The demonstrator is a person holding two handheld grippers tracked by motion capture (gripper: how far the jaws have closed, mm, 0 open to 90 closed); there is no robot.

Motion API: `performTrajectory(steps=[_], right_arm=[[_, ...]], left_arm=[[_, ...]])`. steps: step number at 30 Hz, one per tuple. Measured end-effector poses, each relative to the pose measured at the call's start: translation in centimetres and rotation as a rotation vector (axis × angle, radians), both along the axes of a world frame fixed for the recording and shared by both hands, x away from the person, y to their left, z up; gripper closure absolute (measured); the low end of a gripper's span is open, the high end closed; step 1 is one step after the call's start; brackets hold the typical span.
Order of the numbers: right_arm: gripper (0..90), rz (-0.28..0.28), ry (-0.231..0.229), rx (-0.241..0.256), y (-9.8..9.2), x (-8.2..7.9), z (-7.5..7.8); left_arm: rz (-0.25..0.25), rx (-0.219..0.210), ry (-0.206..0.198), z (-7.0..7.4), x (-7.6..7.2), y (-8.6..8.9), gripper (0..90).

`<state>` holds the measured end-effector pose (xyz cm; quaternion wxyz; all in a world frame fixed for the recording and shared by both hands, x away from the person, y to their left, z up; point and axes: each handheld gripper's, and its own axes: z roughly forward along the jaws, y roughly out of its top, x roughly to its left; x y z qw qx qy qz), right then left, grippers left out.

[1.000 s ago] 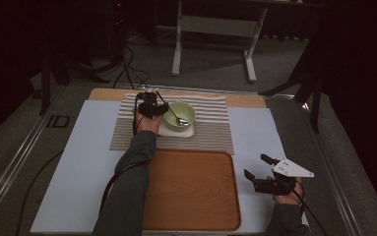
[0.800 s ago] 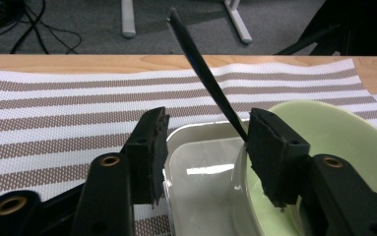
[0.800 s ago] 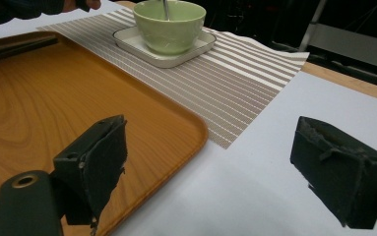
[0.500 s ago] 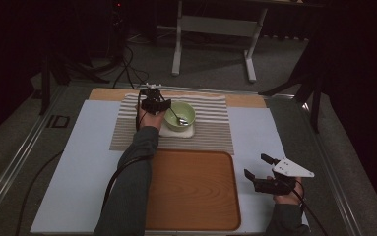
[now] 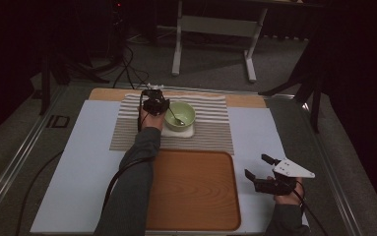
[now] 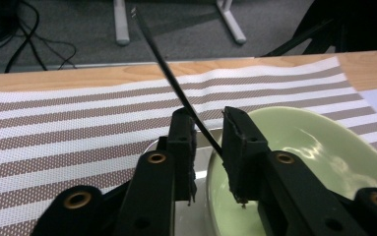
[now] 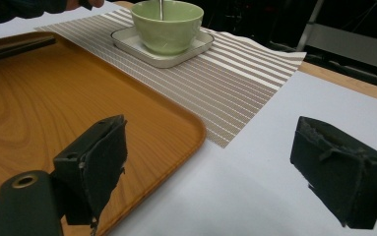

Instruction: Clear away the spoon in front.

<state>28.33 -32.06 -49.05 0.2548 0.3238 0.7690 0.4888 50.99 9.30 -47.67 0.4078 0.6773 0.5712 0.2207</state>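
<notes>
While the left hand-held gripper (image 6: 208, 142) pinches a spoon (image 6: 176, 83) over the striped mat (image 5: 210, 128), the right hand-held gripper (image 5: 263, 169) rests open on the white desk (image 5: 78, 162).

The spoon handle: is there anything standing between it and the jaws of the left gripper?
Nothing visible does. In the left gripper view the spoon handle passes through the gap between the jaws of the left gripper, at the rim of the green bowl. Whether the jaws press on it cannot be told.

The left gripper (image 6: 208, 147) reaches far forward on an outstretched arm, jaws narrowly parted. The right gripper (image 7: 225, 162) sits low, jaws spread wide.
</notes>
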Motion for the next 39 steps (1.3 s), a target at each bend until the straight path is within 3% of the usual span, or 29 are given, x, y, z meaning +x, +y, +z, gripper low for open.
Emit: performTrajectory(steps=[9,21,26,39], right_arm=[[13.5,0.002,-0.001,-0.007,0.2,0.0,0.0],[13.5,0.003,-0.001,-0.008,0.3,0.0,0.0],[13.5,0.004,-0.004,-0.011,0.3,-0.1,0.0],[13.5,-0.005,-0.008,-0.014,0.3,-0.1,0.1]], left_arm=[[-0.053,-0.024,-0.065,1.4,-1.5,-0.5,84.4],[-0.108,-0.041,-0.118,2.4,-2.7,-1.9,90.0],[-0.103,-0.090,-0.146,3.2,-3.5,-1.5,90.0],[-0.108,-0.123,-0.229,6.4,-6.2,0.4,90.0]])
